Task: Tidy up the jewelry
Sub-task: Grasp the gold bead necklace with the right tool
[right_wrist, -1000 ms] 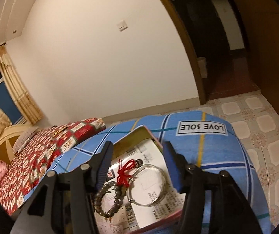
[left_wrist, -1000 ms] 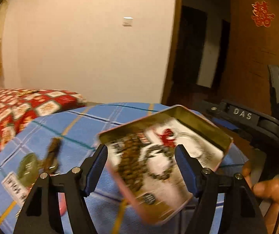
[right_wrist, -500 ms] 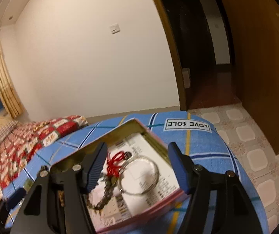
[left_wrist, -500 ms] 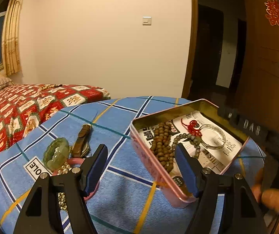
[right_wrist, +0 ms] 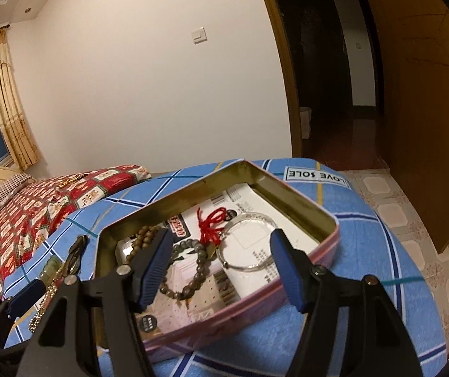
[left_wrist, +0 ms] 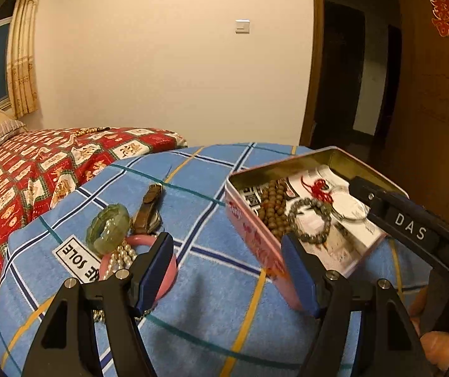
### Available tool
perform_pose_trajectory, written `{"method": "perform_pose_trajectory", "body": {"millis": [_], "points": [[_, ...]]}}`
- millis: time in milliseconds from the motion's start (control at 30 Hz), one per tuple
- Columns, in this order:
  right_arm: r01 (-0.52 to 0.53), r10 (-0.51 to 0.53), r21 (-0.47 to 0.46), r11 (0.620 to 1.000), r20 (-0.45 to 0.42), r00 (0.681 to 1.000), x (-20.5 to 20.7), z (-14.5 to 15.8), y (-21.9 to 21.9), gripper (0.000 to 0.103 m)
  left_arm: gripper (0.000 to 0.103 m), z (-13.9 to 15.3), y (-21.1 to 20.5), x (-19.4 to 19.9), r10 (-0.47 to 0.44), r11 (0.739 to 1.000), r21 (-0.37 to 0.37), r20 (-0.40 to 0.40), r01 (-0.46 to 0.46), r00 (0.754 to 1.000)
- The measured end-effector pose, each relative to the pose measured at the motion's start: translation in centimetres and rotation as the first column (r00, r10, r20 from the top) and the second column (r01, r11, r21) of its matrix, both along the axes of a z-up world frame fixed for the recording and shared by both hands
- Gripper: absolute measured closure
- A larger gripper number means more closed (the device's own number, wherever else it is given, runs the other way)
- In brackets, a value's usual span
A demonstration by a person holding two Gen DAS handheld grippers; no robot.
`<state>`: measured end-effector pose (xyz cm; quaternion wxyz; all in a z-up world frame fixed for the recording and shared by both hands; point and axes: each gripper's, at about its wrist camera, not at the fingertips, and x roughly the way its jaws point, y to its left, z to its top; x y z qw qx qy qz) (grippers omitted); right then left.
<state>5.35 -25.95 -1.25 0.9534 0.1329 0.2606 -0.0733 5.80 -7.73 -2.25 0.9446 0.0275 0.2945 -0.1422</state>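
A pink tin box (left_wrist: 255, 238) lies open on the blue checked towel (left_wrist: 211, 298); it also shows in the right wrist view (right_wrist: 296, 201). Inside lie brown wooden beads (left_wrist: 273, 204), a grey bead bracelet (right_wrist: 189, 264), a red knotted cord (right_wrist: 213, 223) and a silver bangle (right_wrist: 249, 242). Left of the box lie a green jade bangle (left_wrist: 109, 229), a brown watch strap (left_wrist: 149, 207), a pink bangle (left_wrist: 167, 270) and pearls (left_wrist: 120, 259). My left gripper (left_wrist: 227, 278) is open and empty between the loose pieces and the box. My right gripper (right_wrist: 221, 270) is open and empty over the box.
The towel covers a rounded surface next to a bed with a red patterned cover (left_wrist: 20, 182). A wooden door (right_wrist: 419, 110) stands open at the right, with tiled floor (right_wrist: 413, 220) below. The other gripper's body (left_wrist: 413, 229) reaches over the box's right side.
The box has settled flat on the towel after being tilted and blurred. My right gripper has opened wider and drawn back over the box. My left view has swung left, showing the loose jewelry.
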Motion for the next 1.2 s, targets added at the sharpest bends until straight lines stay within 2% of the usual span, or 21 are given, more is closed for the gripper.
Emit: {"method": "perform_pose_trajectory", "body": {"millis": [233,333,467,533,667,767,833,933,1067,1100,1200], "points": [[-0.050,0.050,-0.028,0.998,-0.003,0.999,-0.9,0.1,2.4,0.035,0.032,-0.1,2.3,-1.2,0.017,1.000,0.022,-0.015,-0.016,1.000],[-0.086,0.085,-0.017,0.996,-0.009,0.996,-1.2,0.0,3.5,0.036,0.032,-0.1,4.7,-1.3,0.047,0.999,0.008,-0.031,-0.047,0.998],[-0.156,0.156,-0.034,0.987,-0.010,0.988,-1.5,0.1,5.9,0.041,0.032,0.0,8.7,-0.9,0.110,0.994,0.001,-0.050,-0.110,0.993],[-0.193,0.193,-0.040,0.980,-0.015,0.981,-1.5,0.0,7.2,0.045,0.032,0.2,11.2,-0.5,0.158,0.986,-0.034,-0.080,-0.161,0.984],[-0.289,0.287,-0.028,0.957,-0.054,0.956,-0.9,-0.6,9.9,0.060,0.032,0.3,14.4,-0.1,0.273,0.962,0.046,-0.045,-0.271,0.961],[-0.309,0.306,-0.043,0.950,-0.073,0.949,-0.4,-0.7,11.6,0.060,0.032,0.1,16.3,0.3,0.317,0.948,0.053,-0.045,-0.315,0.947],[-0.329,0.327,-0.016,0.944,-0.074,0.942,0.1,-0.7,12.1,0.060,0.032,-0.3,17.3,0.6,0.343,0.939,0.056,-0.055,-0.340,0.938],[-0.345,0.345,0.010,0.938,-0.071,0.936,0.4,-0.7,12.9,0.060,0.032,-0.6,18.2,0.6,0.346,0.938,0.023,-0.080,-0.346,0.935],[-0.377,0.375,-0.103,0.920,-0.040,0.926,-0.7,0.1,15.5,0.060,0.032,-0.6,18.6,0.9,0.344,0.939,0.017,-0.083,-0.344,0.935],[-0.393,0.391,-0.107,0.913,-0.037,0.920,-0.9,0.3,16.0,0.060,0.032,-0.6,18.6,0.9,0.346,0.938,0.014,-0.082,-0.346,0.935],[-0.482,0.482,0.018,0.876,-0.083,0.873,-0.1,-0.5,17.4,0.058,0.032,-0.6,19.0,1.0,0.352,0.935,-0.001,-0.088,-0.354,0.932]]}}
